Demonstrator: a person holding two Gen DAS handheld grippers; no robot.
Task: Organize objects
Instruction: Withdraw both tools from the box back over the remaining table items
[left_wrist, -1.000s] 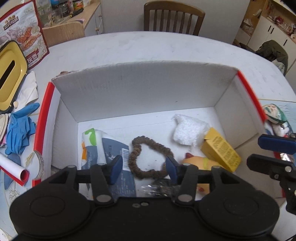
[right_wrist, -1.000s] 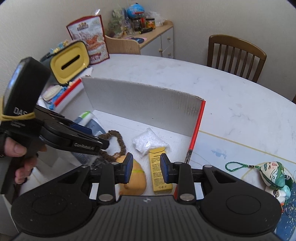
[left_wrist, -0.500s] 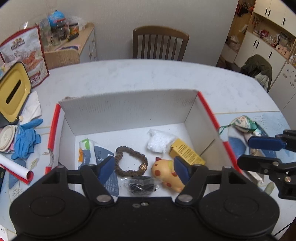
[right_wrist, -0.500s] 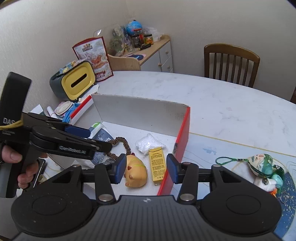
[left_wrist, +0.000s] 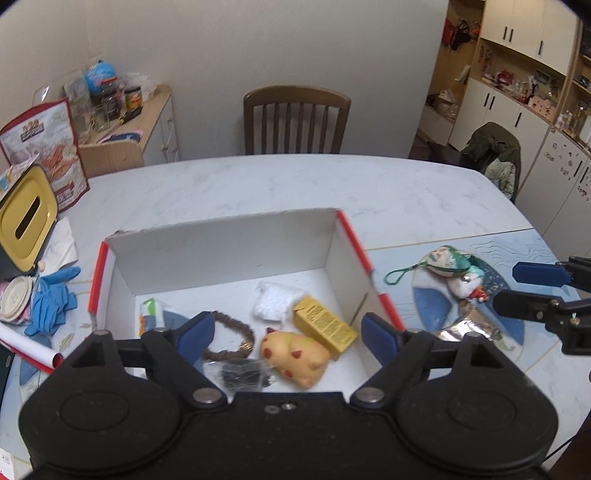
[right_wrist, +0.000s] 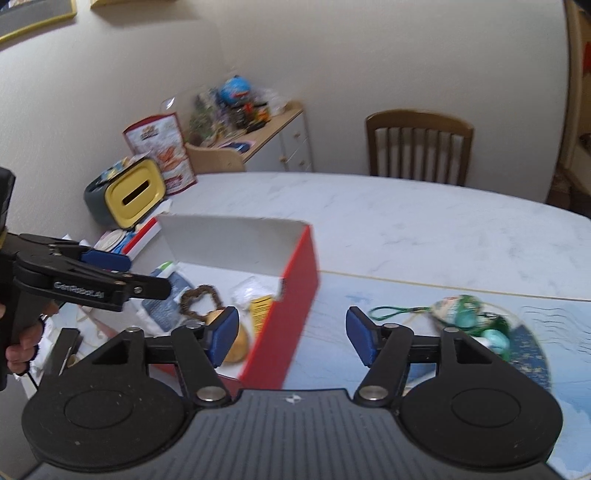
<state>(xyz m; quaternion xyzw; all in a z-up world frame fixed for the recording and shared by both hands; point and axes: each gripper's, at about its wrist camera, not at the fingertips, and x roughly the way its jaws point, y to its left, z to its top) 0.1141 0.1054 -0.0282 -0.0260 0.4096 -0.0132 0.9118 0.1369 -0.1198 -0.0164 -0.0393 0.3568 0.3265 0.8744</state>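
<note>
Box (left_wrist: 229, 243) beneath left gripper (left_wrist: 288, 332)

The box (left_wrist: 221, 254) on the table (left_wrist: 295, 184) holds a toy (left_wrist: 295, 354); charms (left_wrist: 454, 269) lie right.

**Soft indoor light, sharp on the left, smeared on the right**

Both views are evenly lit by diffuse room light, neither dim nor harsh. The white table (left_wrist: 295, 184) takes a pale sheen with no hard glare, and the box (left_wrist: 229, 251) throws only faint shadow across its inner floor. The left wrist view is mostly crisp. The right wrist view is motion-blurred: the chair (right_wrist: 419, 146), the far shelf clutter and the box's red wall are smeared. Fisheye distortion bends walls and cupboards at the edges, and the corners go dark.
</note>
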